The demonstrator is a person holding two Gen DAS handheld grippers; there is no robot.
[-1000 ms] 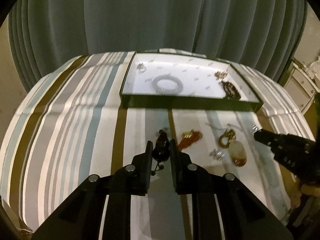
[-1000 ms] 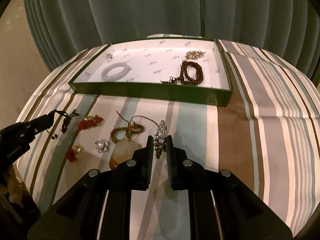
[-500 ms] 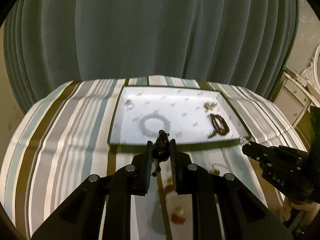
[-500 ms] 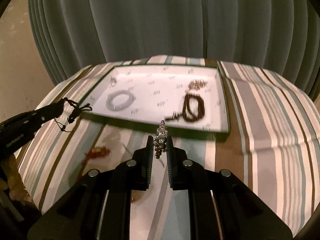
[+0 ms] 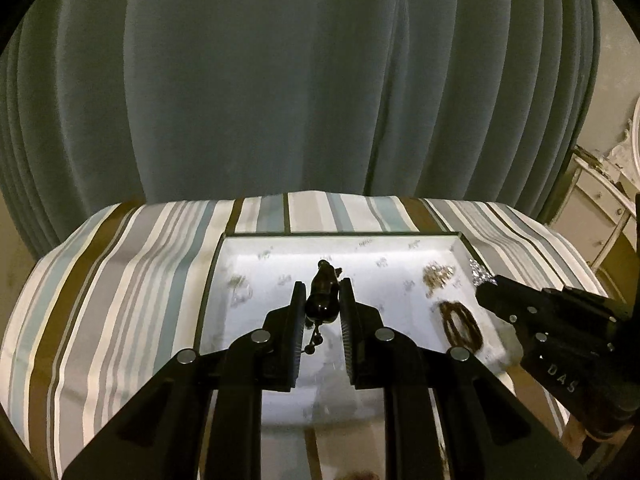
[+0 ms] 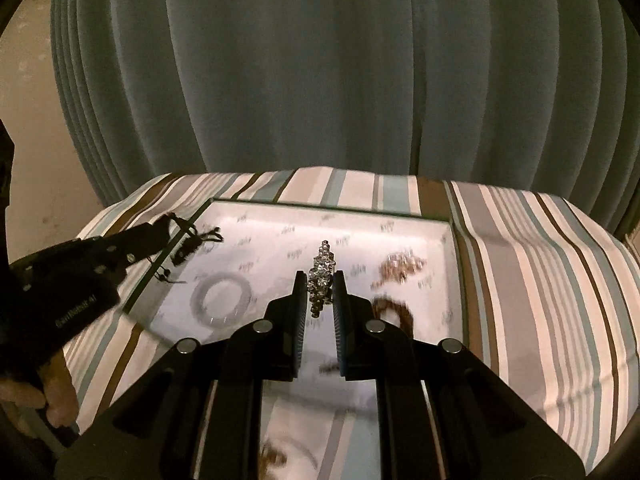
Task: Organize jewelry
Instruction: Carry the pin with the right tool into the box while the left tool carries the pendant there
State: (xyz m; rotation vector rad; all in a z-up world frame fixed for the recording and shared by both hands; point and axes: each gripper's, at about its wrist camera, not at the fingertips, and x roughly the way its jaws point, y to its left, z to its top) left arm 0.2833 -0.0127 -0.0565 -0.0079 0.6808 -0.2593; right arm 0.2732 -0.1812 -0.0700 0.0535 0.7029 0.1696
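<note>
Mid-carry, both loads over the tray: left gripper fingers clamped on dark beaded piece, right gripper fingers clamped on rhinestone piece. Next: pick bare spots clear of bangle, lower, release. Tray contents blurred; the tray's near rim hidden behind the grippers

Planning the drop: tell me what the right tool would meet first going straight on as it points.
Likely the tray's white floor, a bare patch beyond the rhinestone piece the right tool holds; depth is uncertain.
</note>
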